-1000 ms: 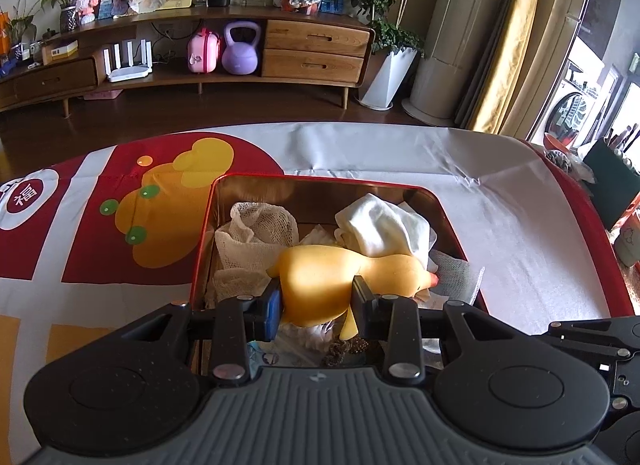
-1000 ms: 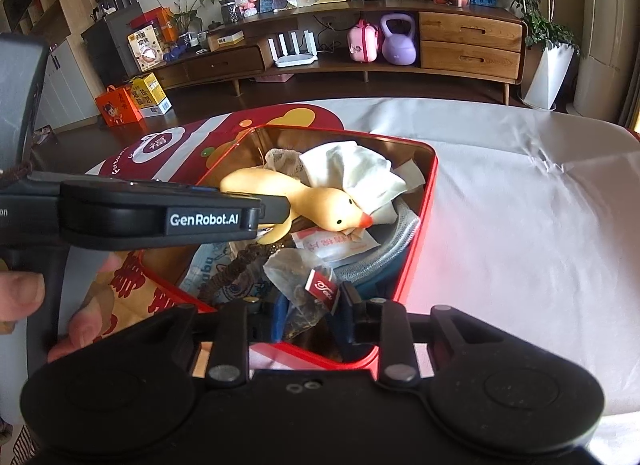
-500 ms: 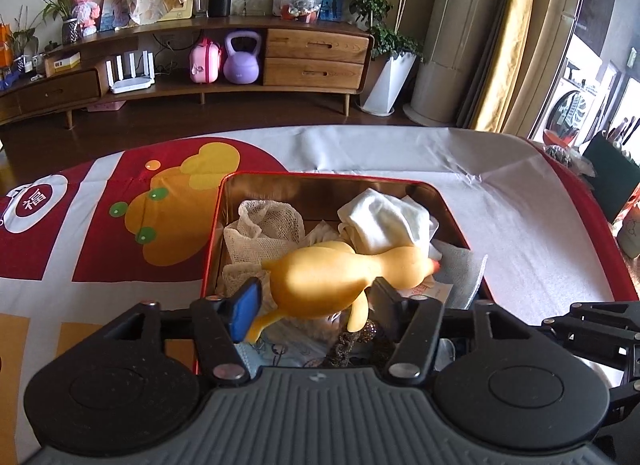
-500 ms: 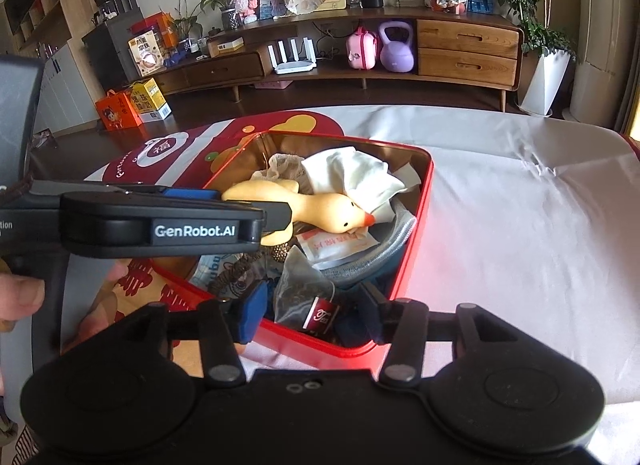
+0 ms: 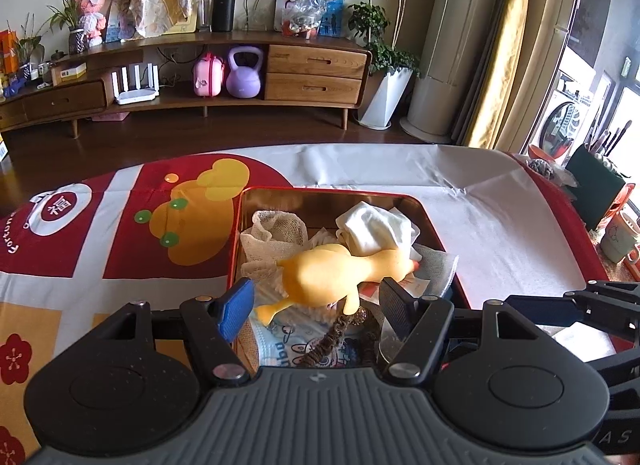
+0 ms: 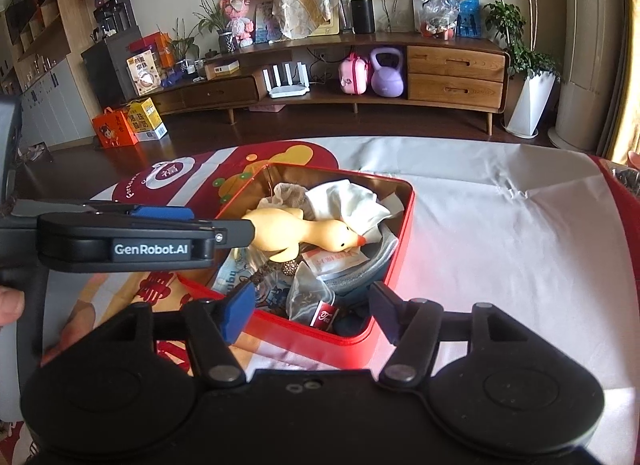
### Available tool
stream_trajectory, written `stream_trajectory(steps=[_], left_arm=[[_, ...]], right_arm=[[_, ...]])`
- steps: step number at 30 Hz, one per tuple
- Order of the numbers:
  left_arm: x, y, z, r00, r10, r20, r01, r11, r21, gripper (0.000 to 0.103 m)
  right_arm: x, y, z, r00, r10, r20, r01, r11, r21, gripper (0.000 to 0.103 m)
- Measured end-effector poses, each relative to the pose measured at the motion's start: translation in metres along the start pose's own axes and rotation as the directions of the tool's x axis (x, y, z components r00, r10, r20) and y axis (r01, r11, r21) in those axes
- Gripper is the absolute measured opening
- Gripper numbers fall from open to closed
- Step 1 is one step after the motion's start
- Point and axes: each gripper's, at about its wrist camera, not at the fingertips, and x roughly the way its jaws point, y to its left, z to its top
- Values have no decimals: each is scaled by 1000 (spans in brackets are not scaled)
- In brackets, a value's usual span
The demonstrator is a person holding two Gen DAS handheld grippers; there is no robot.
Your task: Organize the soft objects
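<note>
My left tongs [image 5: 316, 305] have just been opening; their pads stand apart on either side of the yellow rubber duck [image 5: 340, 273], touching nothing. My right tongs [image 6: 312, 311] have likewise just spread, empty, over the near rim of the red tin [image 6: 404, 225], above a tea bag [image 6: 316, 301]. The duck lies on cloths [image 5: 372, 229] inside the tin. Bare white tablecloth [image 6: 500, 233] stretches to the right.

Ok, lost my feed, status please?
Left gripper open, just released duck. Right gripper open, just released tea bag. Both in red tin.
</note>
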Motion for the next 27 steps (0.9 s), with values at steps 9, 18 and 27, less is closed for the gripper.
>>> stream_trajectory(steps=[9, 18, 27], left_arm=[[-48, 0, -4, 999, -15, 34, 15, 1000, -2, 70], [-93, 0, -24, 997, -37, 66, 37, 999, -1, 73], [-131, 4, -50, 993, -43, 109, 45, 999, -14, 85]], right_arm=[[-42, 13, -1, 998, 1, 68, 0, 1000, -12, 73], [-74, 27, -17, 992, 8, 122, -6, 1000, -16, 85], [-100, 39, -36, 982, 22, 190, -19, 1000, -20, 99]])
